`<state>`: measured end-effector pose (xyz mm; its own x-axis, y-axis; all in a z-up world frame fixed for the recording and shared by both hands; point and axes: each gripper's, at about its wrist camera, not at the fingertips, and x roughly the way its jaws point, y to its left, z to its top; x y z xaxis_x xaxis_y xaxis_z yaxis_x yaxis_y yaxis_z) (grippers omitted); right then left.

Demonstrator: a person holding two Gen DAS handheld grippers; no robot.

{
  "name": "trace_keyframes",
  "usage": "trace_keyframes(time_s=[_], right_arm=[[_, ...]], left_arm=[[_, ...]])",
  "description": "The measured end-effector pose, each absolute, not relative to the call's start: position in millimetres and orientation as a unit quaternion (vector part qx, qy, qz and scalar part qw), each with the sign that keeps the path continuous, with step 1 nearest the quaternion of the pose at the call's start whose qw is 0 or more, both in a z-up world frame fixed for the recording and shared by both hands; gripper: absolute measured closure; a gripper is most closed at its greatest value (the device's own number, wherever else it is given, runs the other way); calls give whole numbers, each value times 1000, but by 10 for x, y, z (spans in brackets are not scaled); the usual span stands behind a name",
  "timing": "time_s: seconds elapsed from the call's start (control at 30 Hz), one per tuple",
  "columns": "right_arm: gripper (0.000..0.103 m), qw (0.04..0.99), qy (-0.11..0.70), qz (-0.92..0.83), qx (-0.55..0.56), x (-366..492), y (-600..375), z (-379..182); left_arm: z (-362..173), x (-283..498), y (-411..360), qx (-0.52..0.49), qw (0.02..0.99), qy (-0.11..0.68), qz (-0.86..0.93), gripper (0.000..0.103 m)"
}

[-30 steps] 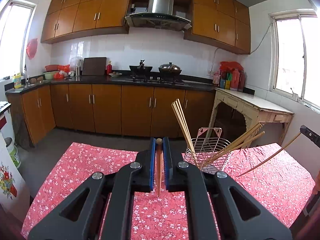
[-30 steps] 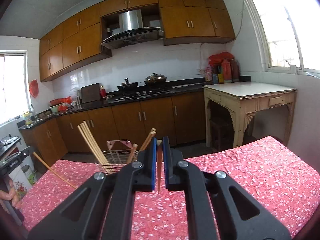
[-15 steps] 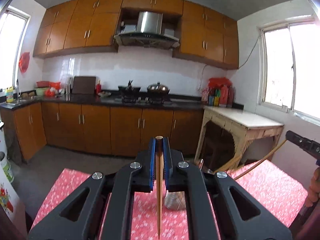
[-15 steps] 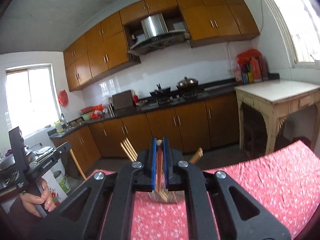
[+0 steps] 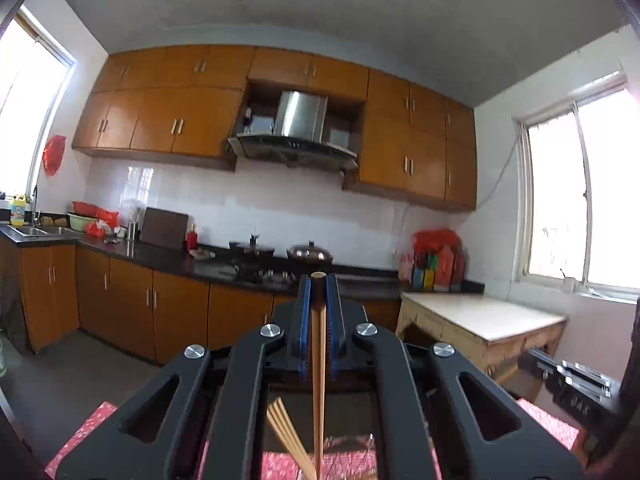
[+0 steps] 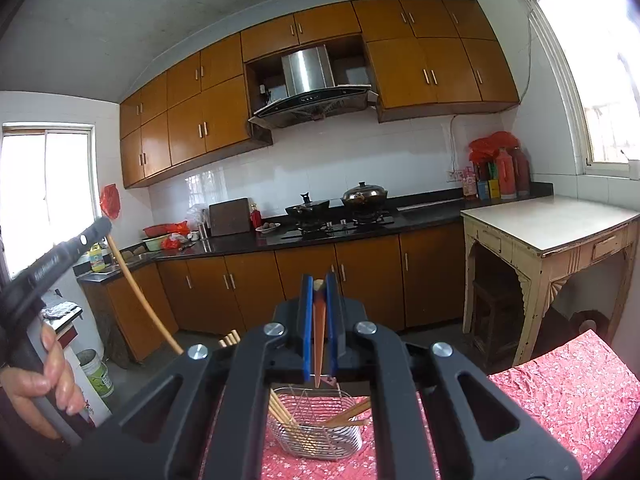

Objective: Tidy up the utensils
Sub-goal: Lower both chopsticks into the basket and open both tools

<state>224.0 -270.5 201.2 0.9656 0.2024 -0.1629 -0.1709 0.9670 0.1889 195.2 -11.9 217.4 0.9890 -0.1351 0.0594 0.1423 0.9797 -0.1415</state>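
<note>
My left gripper (image 5: pixel 319 280) is shut on a wooden chopstick (image 5: pixel 318 380) that hangs down between the jaws. Below it several chopsticks (image 5: pixel 286 440) stick up from the holder, which my arm hides. My right gripper (image 6: pixel 319 282) is shut on another chopstick (image 6: pixel 319 344), its tip just above the wire basket holder (image 6: pixel 316 428). The holder stands on the red floral tablecloth (image 6: pixel 560 392) with several chopsticks (image 6: pixel 288 420) leaning in it. In the right wrist view the left gripper (image 6: pixel 86 238) shows at the left, its chopstick (image 6: pixel 140 300) slanting down toward the holder.
A cream side table (image 6: pixel 548 232) stands at the right by the window. Kitchen cabinets (image 6: pixel 320 280) and a black counter with pots run along the back. The person's hand (image 6: pixel 36 384) shows at the far left. The right gripper (image 5: pixel 576 384) shows at the right of the left wrist view.
Both grippers have tilted upward and moved over the holder, so less tablecloth shows. Each still holds its chopstick, now pointing down at the holder.
</note>
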Motion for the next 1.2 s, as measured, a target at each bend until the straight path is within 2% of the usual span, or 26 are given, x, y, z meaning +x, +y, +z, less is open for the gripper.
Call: trace_keyframes(time_s=[0.6,1.2], right_arm=[[96,975,184,103,76,2987,-2617,1727],[95,968,220,97,68,3320,-2558,1371]], left_arm=[[1539,2745,-268,-106,992,42,-54,96],[1299,2941,-326,-78,991,94,-62,95]])
